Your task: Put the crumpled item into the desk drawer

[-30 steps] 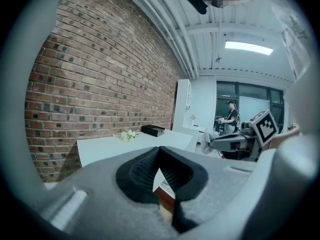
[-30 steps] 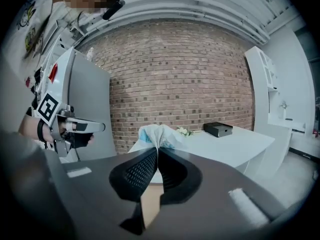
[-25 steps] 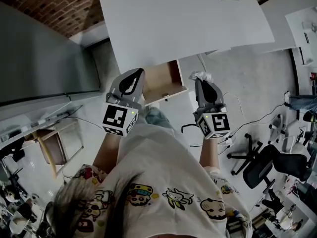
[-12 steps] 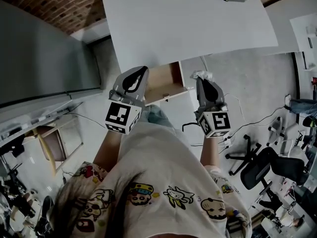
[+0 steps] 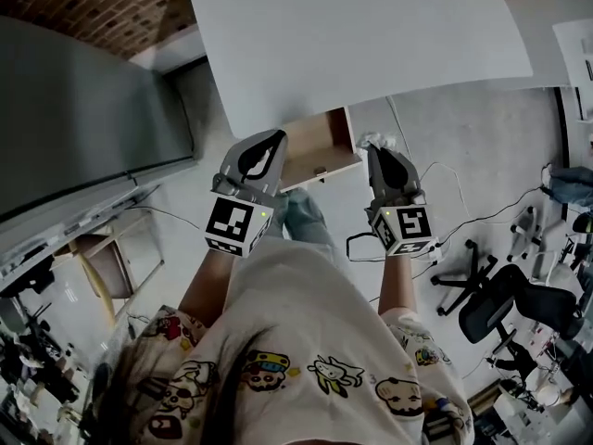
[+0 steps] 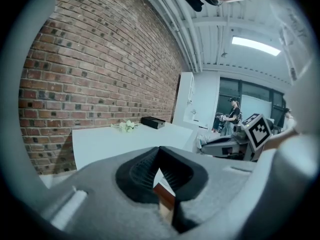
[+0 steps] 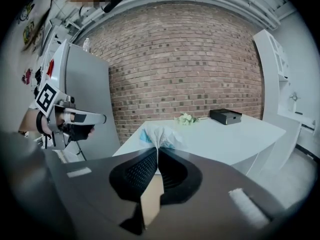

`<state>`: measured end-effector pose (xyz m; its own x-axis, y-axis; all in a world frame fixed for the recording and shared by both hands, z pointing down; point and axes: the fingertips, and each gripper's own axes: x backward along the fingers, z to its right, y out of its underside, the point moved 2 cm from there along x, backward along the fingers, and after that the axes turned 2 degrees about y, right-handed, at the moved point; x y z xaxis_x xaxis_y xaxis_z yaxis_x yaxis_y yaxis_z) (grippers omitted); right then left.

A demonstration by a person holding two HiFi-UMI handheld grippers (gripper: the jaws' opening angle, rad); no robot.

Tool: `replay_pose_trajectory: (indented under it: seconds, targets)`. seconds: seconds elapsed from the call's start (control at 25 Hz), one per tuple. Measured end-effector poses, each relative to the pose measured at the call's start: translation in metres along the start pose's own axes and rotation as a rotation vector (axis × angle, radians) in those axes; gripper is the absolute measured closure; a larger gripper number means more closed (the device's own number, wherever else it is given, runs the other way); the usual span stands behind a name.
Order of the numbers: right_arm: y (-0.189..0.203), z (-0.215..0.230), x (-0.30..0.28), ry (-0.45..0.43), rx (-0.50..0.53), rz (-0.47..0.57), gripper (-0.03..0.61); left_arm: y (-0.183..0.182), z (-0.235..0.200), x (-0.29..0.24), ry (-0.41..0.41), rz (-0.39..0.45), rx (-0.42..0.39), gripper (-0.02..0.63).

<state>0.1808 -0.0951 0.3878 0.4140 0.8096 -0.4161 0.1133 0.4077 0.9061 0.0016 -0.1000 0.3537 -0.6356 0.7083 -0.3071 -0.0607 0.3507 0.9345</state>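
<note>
Found the desk drawer (image 5: 320, 145) pulled open under the front edge of the white desk (image 5: 371, 44), bare wooden interior exposed. Located the right gripper (image 5: 378, 154) just to the right of the drawer, near its front corner and not over the cavity. Confirmed its jaws pressed together on the crumpled item (image 7: 161, 133), a white wad with a trace of blue, bunched out past the tips. Recorded the item as outside the drawer, just beside its right wall. Located the left gripper (image 5: 275, 138) just to the left of the drawer, tips close to its left wall. Found those jaws closed tip to tip with nothing gripped; saw only a strip of wood through the gap lower between the pads. Noted blue denim on the person's leg (image 5: 301, 216) just in front of the drawer, between both grippers. Noted a black box (image 7: 226, 116) and a small bunch of white flowers (image 7: 186, 118) on the desk top well beyond the drawer. Noted a brick wall (image 7: 190, 59) further behind the drawer, a grey cabinet (image 5: 83, 128) well to its left, and a black office chair (image 5: 505, 309) well to its right.
</note>
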Motion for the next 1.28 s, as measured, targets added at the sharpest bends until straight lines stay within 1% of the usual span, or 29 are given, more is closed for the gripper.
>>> replay_pose_trajectory:
  seconds: [0.24,0.4,0.64,0.88,1.0,1.28]
  targets:
    - [0.029,-0.004,-0.020,-0.020,-0.006,-0.050,0.563,0.031,0.000,-0.006,0.041,-0.063,-0.001,0.615]
    - [0.056,-0.008,-0.037,-0.053,-0.019,-0.110,0.563,0.053,-0.002,-0.015,0.070,-0.102,-0.008,0.615]
    - [0.103,-0.015,-0.066,-0.107,-0.008,-0.175,0.563,0.084,-0.007,-0.034,0.073,-0.126,0.004,0.614]
    - [0.156,-0.017,-0.101,-0.133,-0.001,-0.240,0.562,0.132,-0.015,-0.048,0.086,-0.160,0.033,0.615]
    - [0.179,-0.015,-0.111,-0.151,0.008,-0.277,0.561,0.155,-0.009,-0.054,0.099,-0.187,0.047,0.615]
    - [0.239,-0.007,-0.137,-0.214,0.081,-0.366,0.561,0.215,-0.003,-0.070,0.110,-0.254,0.076,0.615]
